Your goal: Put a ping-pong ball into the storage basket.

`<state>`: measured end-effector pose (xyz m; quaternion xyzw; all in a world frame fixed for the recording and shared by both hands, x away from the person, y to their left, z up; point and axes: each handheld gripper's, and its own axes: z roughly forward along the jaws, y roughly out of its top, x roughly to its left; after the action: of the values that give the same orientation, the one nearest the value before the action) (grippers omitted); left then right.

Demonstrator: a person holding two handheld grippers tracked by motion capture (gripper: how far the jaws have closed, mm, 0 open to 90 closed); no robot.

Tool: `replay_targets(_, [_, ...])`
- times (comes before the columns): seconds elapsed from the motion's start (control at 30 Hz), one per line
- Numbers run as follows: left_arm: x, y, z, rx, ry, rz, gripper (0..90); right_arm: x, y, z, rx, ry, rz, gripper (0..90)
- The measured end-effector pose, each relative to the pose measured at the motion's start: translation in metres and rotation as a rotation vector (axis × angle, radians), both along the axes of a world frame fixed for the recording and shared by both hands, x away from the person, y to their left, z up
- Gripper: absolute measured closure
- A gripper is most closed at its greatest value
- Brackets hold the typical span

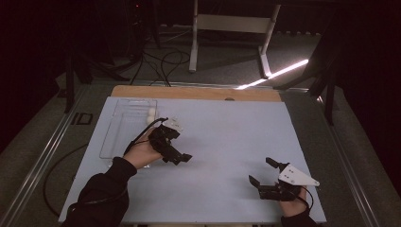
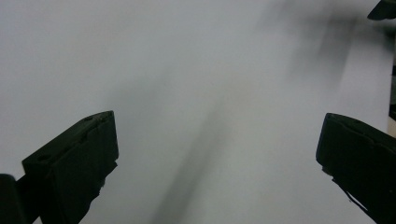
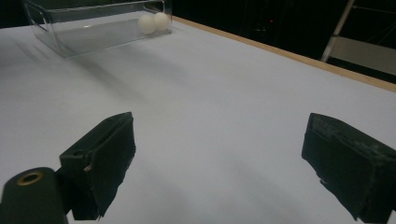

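A clear plastic tray [image 1: 124,132] lies at the table's left, and two white balls [image 1: 151,115] rest at its far right corner. The right gripper view has the same tray [image 3: 84,32] far off at upper left, with the two balls [image 3: 154,22] side by side against its end wall. My left gripper [image 1: 178,158] is just right of the tray, low over the table, its jaws wide apart with nothing between them [image 2: 217,126]. My right gripper [image 1: 261,170] is near the front right edge, open and empty [image 3: 219,123], facing the tray.
The pale table sheet [image 1: 227,137] is bare between the two grippers. A wooden strip [image 1: 198,92] runs along the far edge. Beyond it stand a white frame's legs [image 1: 265,52] and cables [image 1: 161,61] on a dark floor.
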<state>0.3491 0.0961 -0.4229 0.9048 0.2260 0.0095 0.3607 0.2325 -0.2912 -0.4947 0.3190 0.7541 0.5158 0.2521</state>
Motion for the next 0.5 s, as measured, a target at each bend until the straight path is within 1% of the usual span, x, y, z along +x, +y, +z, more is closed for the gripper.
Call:
replay_targets(0.03, [-0.002,-0.001,-0.001,-0.005,-0.007,0.002,0.2,0.000,0.000,0.000,-0.001,-0.001,0.000,9.7])
replay_targets(0.1, [-0.005,-0.002,-0.003,-0.007,-0.010,-0.011,0.2,0.000,0.000,0.000,-0.002,-0.001,0.002,9.7])
replay_targets(0.17, [-0.009,-0.003,-0.005,-0.011,-0.025,-0.017,0.2,0.000,0.000,0.000,-0.002,-0.002,0.002,9.7])
replay_targets(0.23, [-0.012,-0.004,-0.008,-0.019,-0.020,-0.028,0.2,0.000,0.001,0.000,-0.003,0.000,0.002,9.6])
replay_targets(0.27, [-0.013,-0.005,-0.009,-0.021,-0.025,-0.033,0.2,-0.001,0.001,0.000,-0.002,-0.001,0.004,9.6])
replay_targets(0.33, [-0.017,-0.006,-0.012,-0.018,-0.015,-0.044,0.2,0.000,0.001,0.000,-0.002,-0.001,0.004,9.7])
replay_targets(0.37, [-0.019,-0.007,-0.013,-0.015,-0.026,-0.051,0.2,-0.001,0.001,0.000,-0.002,0.000,0.004,9.7])
replay_targets(0.43, [-0.022,-0.007,-0.016,-0.010,-0.019,-0.061,0.2,0.000,0.001,0.000,-0.004,-0.001,0.005,9.7])
replay_targets(0.5, [-0.025,-0.008,-0.020,-0.017,-0.013,-0.067,0.3,0.000,0.001,0.000,-0.002,-0.001,0.004,9.7])
